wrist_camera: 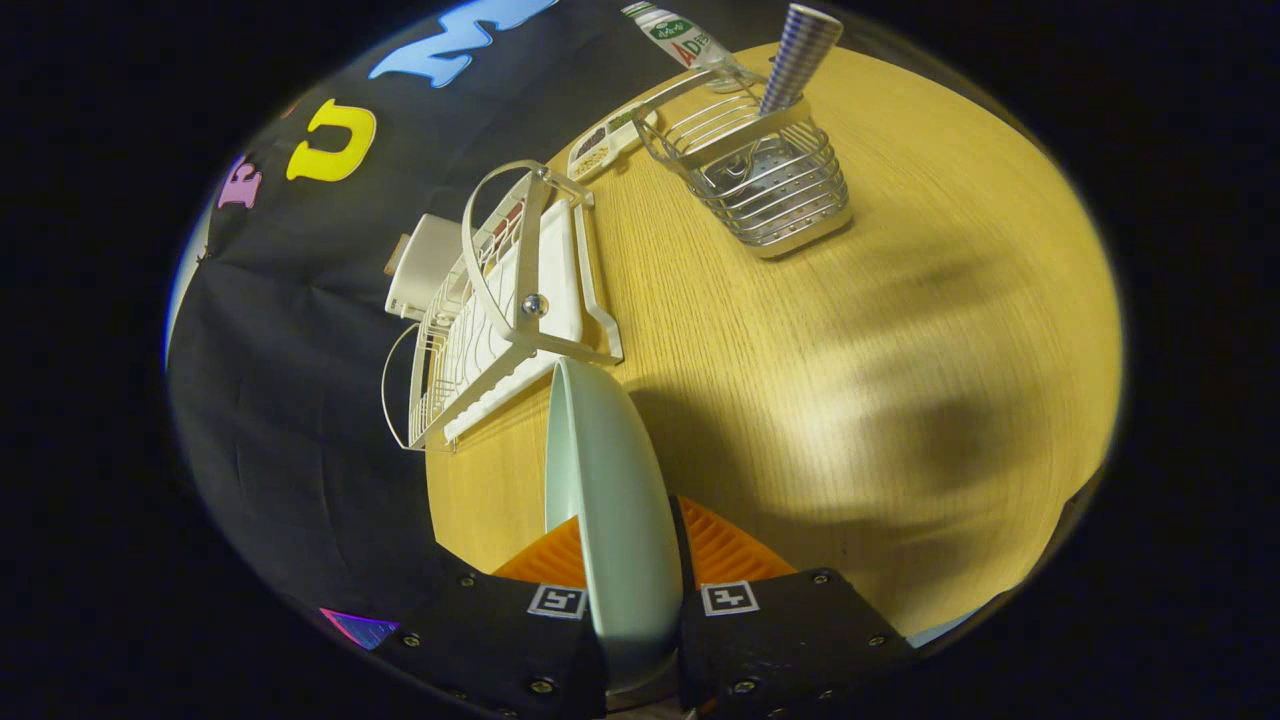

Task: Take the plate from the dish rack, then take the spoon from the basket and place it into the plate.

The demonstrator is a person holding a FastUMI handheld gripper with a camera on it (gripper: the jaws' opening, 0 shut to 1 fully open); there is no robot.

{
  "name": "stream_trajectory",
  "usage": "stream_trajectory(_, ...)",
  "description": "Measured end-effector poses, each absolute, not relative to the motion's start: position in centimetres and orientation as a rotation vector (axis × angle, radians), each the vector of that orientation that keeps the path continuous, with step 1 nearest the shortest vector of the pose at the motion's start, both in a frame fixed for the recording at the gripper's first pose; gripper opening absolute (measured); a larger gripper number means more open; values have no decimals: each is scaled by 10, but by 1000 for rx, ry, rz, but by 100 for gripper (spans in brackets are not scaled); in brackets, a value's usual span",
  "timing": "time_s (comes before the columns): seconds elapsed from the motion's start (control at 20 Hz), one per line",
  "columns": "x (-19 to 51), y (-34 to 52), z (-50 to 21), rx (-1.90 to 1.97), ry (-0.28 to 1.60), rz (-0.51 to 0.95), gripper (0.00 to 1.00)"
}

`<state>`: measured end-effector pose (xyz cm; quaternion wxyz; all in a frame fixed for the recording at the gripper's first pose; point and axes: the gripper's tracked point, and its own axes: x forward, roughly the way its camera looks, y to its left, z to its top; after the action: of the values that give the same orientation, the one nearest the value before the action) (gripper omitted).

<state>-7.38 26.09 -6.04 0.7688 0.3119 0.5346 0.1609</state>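
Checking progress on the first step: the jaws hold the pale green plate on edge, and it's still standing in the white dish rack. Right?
Not quite. In the gripper view the gripper does hold the plate on edge, but it is out of the dish rack, above the wooden table.

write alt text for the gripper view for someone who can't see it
The hand-held gripper is shut on a pale green plate, held on edge between its fingers above a wooden table. Beyond the plate a white dish rack sits at the table's edge, and farther off a wire basket holds a spoon and a striped handle.
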Motion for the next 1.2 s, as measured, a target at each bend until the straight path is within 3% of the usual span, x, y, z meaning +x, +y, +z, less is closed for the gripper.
stream_trajectory(0.35, -74, 260, -72, 670, 1174, 344, 34)
stream_trajectory(0.45, -75, 251, -69, 646, 1166, 354, 48)
stream_trajectory(0.6, -74, 235, -54, 659, 1115, 357, 48)
stream_trajectory(0.95, -54, 166, 16, 459, 789, 306, 49)
stream_trajectory(1.05, -52, 144, 36, 375, 704, 279, 53)
stream_trajectory(1.1, -50, 139, 48, 355, 660, 282, 59)
stream_trajectory(1.2, -37, 131, 54, 298, 561, 249, 99)
